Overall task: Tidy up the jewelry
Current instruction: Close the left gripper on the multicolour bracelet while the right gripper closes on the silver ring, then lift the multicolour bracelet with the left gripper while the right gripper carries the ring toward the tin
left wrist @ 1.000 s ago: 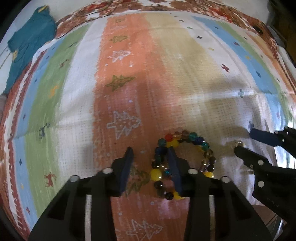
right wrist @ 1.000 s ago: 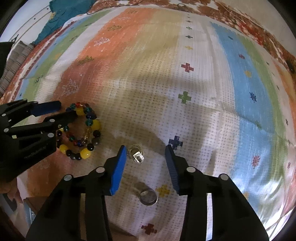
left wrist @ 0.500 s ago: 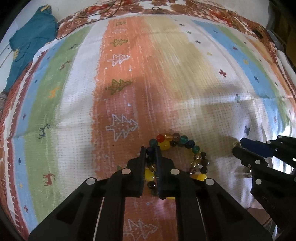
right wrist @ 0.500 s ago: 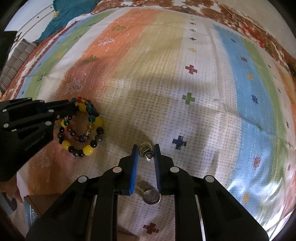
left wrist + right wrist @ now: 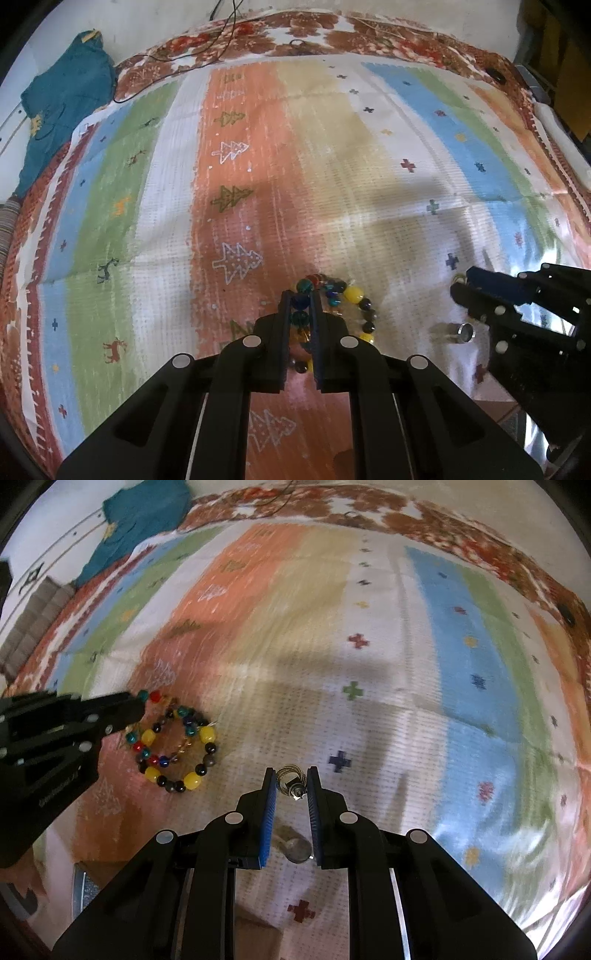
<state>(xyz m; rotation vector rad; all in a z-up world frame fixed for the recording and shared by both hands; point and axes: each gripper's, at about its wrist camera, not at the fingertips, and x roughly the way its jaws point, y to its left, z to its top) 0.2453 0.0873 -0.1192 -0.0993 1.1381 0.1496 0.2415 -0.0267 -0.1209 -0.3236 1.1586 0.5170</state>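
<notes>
Beaded, multicoloured bracelet (image 5: 334, 308) sits pinched in the left gripper (image 5: 300, 306), its near loops hidden behind the jaws. Right gripper (image 5: 291, 786) jaws pinch a small gold earring (image 5: 291, 783); a silver ring (image 5: 298, 850) lies half hidden just behind them.

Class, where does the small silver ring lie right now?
The silver ring lies on the striped cloth, below the right tool, right of the beaded bracelet.
</notes>
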